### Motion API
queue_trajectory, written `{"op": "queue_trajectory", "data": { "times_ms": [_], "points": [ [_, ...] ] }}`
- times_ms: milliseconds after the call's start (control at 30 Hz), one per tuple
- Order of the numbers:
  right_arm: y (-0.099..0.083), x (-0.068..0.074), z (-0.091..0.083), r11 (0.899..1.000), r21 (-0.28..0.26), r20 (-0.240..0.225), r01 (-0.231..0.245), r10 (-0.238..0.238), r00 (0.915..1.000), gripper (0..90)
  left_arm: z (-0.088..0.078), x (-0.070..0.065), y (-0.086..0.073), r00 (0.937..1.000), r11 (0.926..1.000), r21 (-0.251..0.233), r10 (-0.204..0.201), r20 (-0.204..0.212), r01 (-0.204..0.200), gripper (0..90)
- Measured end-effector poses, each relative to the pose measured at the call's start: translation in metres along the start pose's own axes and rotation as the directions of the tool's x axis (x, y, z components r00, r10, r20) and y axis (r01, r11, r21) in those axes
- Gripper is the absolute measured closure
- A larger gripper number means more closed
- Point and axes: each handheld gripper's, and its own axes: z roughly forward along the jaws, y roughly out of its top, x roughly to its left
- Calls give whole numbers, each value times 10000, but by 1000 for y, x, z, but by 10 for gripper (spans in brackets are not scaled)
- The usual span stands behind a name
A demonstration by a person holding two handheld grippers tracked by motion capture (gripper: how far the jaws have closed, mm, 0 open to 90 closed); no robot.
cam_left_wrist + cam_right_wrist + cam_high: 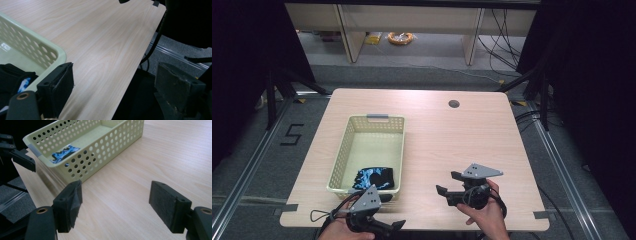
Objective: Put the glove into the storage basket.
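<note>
- High view: one pale yellow perforated basket (371,150) stands lengthwise on the left half of the wooden table (452,145), its near end close to the table's near edge. One black-and-blue cloth item (373,178) lies bunched in the basket's near end, against the near wall; it looks set down there, so the putting-away seems done.
- High view: two hands, two grippers. The left gripper (389,227) sits at the near edge just in front of the basket's near wall, pointing right along that edge. The right gripper (449,186) hovers over the near right part of the table, aimed left toward the basket, jaws spread with nothing in them.
- Left gripper view: its two black jaws stand spread and bare; one rises before the basket's near corner (53,51), the other hangs past the table's edge (140,62) over the floor. A fold of the dark cloth (12,75) shows inside the basket, apart from the jaws. I judge the hand is clear of the basket.
- Right gripper view: both padded jaws stand wide apart over bare wood (120,195), gripping nothing. The basket (100,152) lies ahead, the blue-patterned cloth (63,153) at its end, near the left gripper (17,155), well apart from these jaws.
</note>
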Motion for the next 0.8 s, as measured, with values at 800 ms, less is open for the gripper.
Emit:
{"op": "queue_trajectory", "data": {
  "times_ms": [800],
  "points": [
    [-25, -2, -4, 10000, -3, -284, 44, -44, 9996, 245, 13, -6, -26, 9999, 9978, 655, 69, -102, -63, 152]
  ]
}}
